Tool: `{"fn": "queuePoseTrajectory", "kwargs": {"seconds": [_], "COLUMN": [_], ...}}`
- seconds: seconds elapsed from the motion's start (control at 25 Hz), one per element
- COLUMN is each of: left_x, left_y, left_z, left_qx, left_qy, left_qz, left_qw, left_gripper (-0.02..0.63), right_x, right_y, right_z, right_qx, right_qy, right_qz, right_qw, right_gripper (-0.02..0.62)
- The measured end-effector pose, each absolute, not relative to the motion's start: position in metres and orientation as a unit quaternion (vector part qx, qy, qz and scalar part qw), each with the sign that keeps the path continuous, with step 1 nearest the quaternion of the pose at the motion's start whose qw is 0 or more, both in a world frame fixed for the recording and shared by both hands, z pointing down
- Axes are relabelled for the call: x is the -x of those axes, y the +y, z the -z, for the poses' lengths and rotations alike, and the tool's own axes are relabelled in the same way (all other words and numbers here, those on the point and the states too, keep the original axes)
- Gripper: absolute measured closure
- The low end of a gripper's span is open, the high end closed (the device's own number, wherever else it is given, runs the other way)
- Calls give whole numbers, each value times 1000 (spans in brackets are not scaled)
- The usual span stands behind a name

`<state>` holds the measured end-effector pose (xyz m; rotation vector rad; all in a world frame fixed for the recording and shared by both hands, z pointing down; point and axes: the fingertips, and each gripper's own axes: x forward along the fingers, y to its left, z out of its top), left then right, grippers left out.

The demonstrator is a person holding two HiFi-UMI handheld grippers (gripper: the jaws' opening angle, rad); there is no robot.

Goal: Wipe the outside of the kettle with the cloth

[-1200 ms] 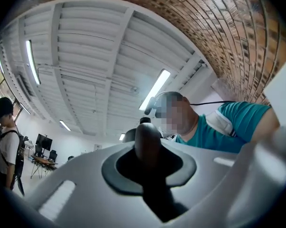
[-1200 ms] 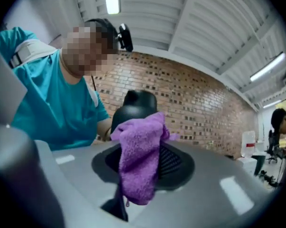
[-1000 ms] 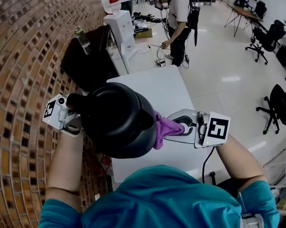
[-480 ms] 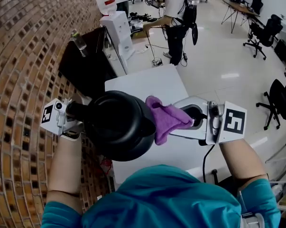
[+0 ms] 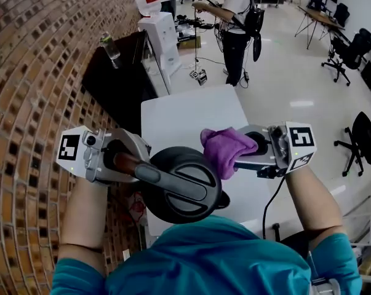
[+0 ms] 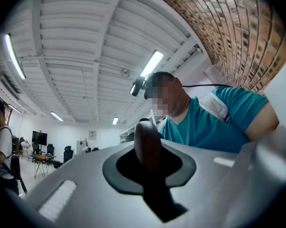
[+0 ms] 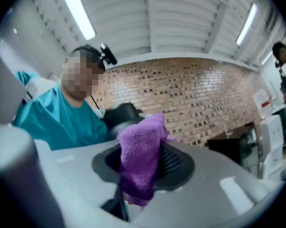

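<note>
In the head view the black kettle point(image 5: 182, 192) hangs in front of my chest, over the near edge of the white table point(image 5: 191, 112), with its lid side facing up. My left gripper point(image 5: 125, 162) is shut on the kettle's brown handle point(image 5: 128, 164), which fills the gap between the jaws in the left gripper view point(image 6: 147, 148). My right gripper point(image 5: 243, 149) is shut on the purple cloth point(image 5: 225, 147). The cloth hangs bunched at the kettle's far right edge; whether it touches I cannot tell. In the right gripper view the cloth point(image 7: 140, 156) drapes from the jaws, with the kettle point(image 7: 121, 115) behind it.
A brick wall point(image 5: 31, 72) runs along the left. Behind the table stand a black cabinet point(image 5: 114, 75) and a white water dispenser point(image 5: 160, 29). A person point(image 5: 237, 23) stands on the floor beyond. Office chairs point(image 5: 363, 134) are at the right.
The kettle has tipped and sunk toward me, so its lid and handle now face up. The cloth has risen from the kettle's right side to its far upper edge.
</note>
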<state>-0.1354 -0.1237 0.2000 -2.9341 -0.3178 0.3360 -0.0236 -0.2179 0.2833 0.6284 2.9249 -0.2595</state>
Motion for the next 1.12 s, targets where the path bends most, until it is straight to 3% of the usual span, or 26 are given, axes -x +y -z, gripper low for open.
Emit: {"fn": "queuePoseTrajectory", "kwargs": {"seconds": [0.12, 0.32, 0.64, 0.72, 0.88, 1.12], "left_x": [115, 93, 88, 87, 90, 83], "left_y": [-117, -101, -86, -86, -89, -92], "left_z": [-218, -236, -234, -236, -232, -235], "left_qx": [987, 981, 974, 974, 974, 970], "left_qy": [-123, -161, -209, -211, -217, -235], "left_qz": [-44, 21, 11, 7, -14, -23], "left_qw": [98, 104, 81, 79, 68, 58], "left_gripper": [538, 538, 537, 537, 537, 537], "right_x": [30, 57, 94, 92, 85, 110], "right_y": [-220, -197, -188, -195, -202, -183], "right_z": [-256, -287, -386, -381, -302, -322], "right_qx": [-302, -413, -403, -401, -446, -481], "right_qy": [945, 898, 883, 889, 877, 847], "right_qz": [111, 150, 175, 163, 174, 208], "right_qw": [58, -28, -164, -151, -29, -87], "right_gripper": [474, 474, 474, 474, 474, 474]}}
